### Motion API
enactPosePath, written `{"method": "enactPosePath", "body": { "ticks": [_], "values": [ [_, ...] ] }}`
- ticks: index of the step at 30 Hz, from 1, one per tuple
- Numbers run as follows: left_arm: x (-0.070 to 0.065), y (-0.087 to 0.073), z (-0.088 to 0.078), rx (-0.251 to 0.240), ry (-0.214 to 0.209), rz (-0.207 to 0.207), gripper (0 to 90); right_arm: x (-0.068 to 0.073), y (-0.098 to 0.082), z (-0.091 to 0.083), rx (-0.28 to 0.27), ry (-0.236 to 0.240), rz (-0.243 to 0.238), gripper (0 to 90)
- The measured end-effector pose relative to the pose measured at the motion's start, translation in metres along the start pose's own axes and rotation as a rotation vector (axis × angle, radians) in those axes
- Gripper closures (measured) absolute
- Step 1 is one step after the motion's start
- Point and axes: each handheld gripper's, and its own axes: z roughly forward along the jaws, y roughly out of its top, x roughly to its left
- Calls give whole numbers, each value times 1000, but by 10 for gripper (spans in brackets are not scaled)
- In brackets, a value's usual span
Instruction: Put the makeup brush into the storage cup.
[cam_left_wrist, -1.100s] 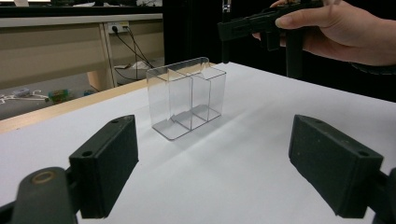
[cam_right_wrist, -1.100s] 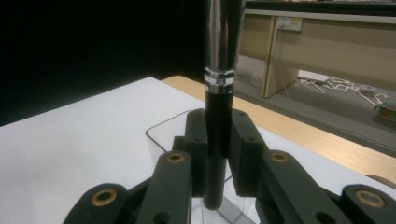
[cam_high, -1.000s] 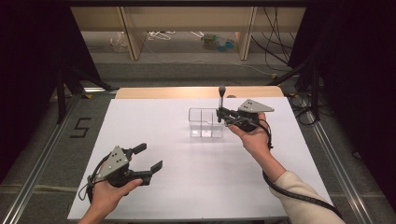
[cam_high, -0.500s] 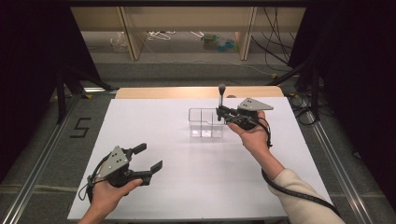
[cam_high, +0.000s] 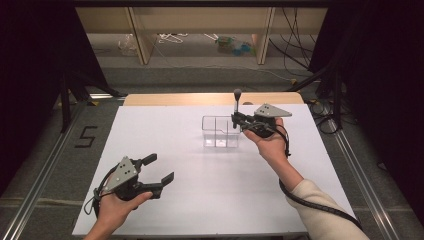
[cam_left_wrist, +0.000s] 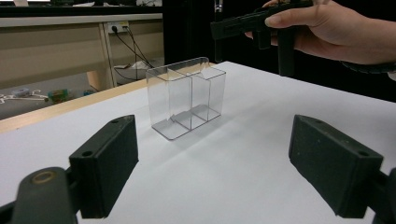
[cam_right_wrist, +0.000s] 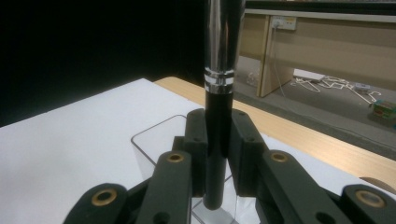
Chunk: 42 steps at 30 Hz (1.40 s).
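My right gripper (cam_high: 235, 120) is shut on a slim brush (cam_high: 237, 102) with a black handle and a silver collar, held upright. Its lower end hangs just over the right end of a clear plastic holder (cam_high: 220, 131) with several compartments. In the right gripper view the two jaws (cam_right_wrist: 218, 140) clamp the black handle (cam_right_wrist: 218, 177) above the holder's rim (cam_right_wrist: 154, 135). My left gripper (cam_high: 160, 168) rests open near the front left of the table. In the left gripper view its jaws (cam_left_wrist: 219, 172) stand wide apart with nothing between them, facing the holder (cam_left_wrist: 187, 95) and the right gripper (cam_left_wrist: 243, 25).
A white sheet (cam_high: 165, 130) covers the table, with a wooden strip (cam_high: 200, 98) along its far edge. Beyond it lie floor, cables and shelf legs. A cable (cam_high: 310, 200) trails along the right sleeve.
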Motion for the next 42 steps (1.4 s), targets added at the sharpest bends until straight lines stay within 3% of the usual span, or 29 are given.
{"method": "enactPosePath", "body": {
  "ticks": [42],
  "values": [
    [0,0,0,0,-1,0,155,-9,-1,8,15,-18,10,796]
  ]
}}
